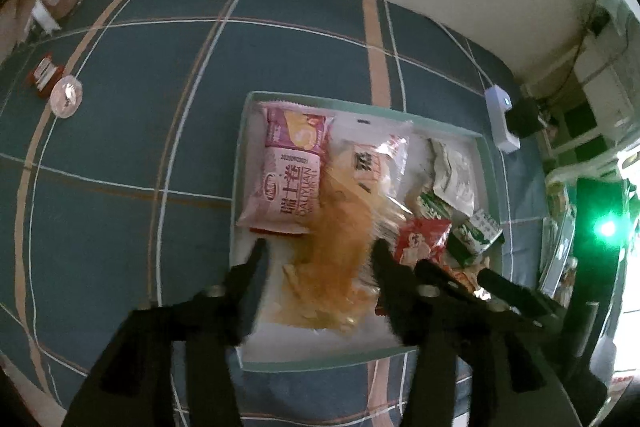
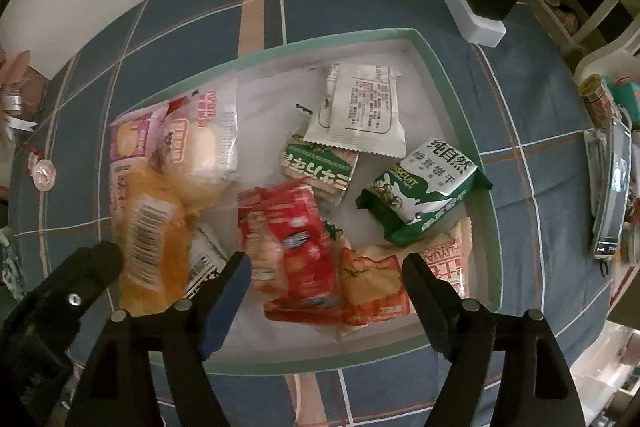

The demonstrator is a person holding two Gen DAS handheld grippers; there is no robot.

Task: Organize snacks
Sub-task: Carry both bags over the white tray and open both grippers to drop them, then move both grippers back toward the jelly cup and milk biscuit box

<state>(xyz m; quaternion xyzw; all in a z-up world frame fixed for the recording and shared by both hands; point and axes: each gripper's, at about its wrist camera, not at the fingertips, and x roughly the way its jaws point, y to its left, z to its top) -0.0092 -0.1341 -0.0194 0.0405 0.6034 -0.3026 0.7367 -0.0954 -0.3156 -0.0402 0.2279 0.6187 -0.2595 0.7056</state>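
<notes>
Both the left gripper [image 1: 320, 251] and right gripper [image 2: 326, 267] are held parted and empty above the shallow green-rimmed white box [image 2: 452, 75], where an orange packet [image 2: 154, 239], red packet [image 2: 296, 243] and green biscuit packs [image 2: 424, 195] are already gathered, suggesting sorting nearly finished.

left wrist: steeply down, close | right wrist: straight down, close | shared: snack box [image 1: 490, 163] [image 2: 460, 95]

Snack packs all glossy plastic film: red pack [image 2: 296, 247] crinkly, green biscuit pack [image 2: 420, 199] smooth w/ sheen, white pack [image 2: 362, 107] at 12 o'clock more matt. Box [image 2: 448, 75] looks like card, matt, pale green rim, white inside. Checked cloth [image 2: 192, 27] underneath soft, matt weave. Gripper fingers [image 2: 432, 291] matt black plastic, metal pins.
</notes>
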